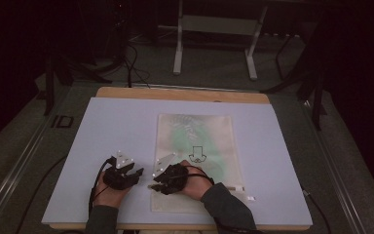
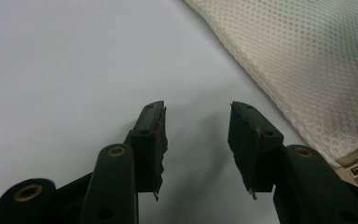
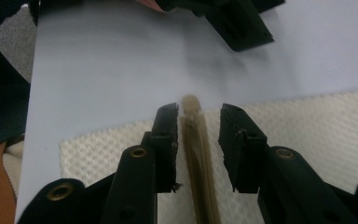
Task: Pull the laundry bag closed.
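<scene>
A flat cream mesh bag [image 1: 195, 146], with green contents and a black arrow mark showing through it, lies on the pale lavender mat [image 1: 117, 126]. My right gripper [image 1: 152, 184] is low at the bag's near-left corner. In the right gripper view its jaws [image 3: 198, 122] stand on either side of the bag's beige zipper strip [image 3: 196, 154]; one jaw lies against the strip and a gap shows at the other. My left gripper [image 1: 139, 173] rests just left of the bag, and its jaws [image 2: 196, 122] are open over bare mat with nothing between them. The mesh bag [image 2: 307, 60] lies to its right.
The mat covers a wooden table [image 1: 175, 92]. A small white tab [image 1: 233, 187] sticks out at the bag's near-right edge. Beyond the table stand a metal frame [image 1: 214, 24] and dark cables on the floor. Bare mat lies left and far of the bag.
</scene>
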The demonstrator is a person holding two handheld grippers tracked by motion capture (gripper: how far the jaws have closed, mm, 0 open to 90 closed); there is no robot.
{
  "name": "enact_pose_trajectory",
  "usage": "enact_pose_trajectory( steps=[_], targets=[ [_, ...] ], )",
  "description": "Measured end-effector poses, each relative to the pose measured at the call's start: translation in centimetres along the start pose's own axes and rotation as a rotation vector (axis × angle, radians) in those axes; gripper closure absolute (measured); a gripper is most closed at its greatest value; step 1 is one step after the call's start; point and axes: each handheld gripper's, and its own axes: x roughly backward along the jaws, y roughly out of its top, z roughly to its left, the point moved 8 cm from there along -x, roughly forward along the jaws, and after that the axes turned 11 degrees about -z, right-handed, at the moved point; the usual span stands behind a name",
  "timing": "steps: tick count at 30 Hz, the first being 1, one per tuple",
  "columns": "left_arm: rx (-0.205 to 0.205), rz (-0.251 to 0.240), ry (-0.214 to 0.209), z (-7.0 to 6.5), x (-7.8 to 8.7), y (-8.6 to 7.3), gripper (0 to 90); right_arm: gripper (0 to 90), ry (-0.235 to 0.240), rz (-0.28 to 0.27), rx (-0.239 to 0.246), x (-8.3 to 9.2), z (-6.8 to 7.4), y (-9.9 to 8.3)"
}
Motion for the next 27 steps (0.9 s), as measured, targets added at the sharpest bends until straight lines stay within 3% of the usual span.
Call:
enact_pose_trajectory(
  steps=[11, 19, 27],
  targets=[
    [0.011, -0.007, 0.003, 0.2, 0.1, 0.1, 55.7, 73.5, 0.013, 0.033, 0.016, -2.1, 0.3, 0.8],
    [0.014, -0.007, 0.005, 0.2, 0.1, 0.1, 55.7, 77.2, -0.013, 0.070, 0.025, -2.9, 0.1, 0.8],
    [0.015, -0.011, 0.008, 0.3, 0.2, 0.1, 55.7, 81.1, -0.014, 0.046, 0.022, -2.9, 0.1, 1.0]
  ],
)
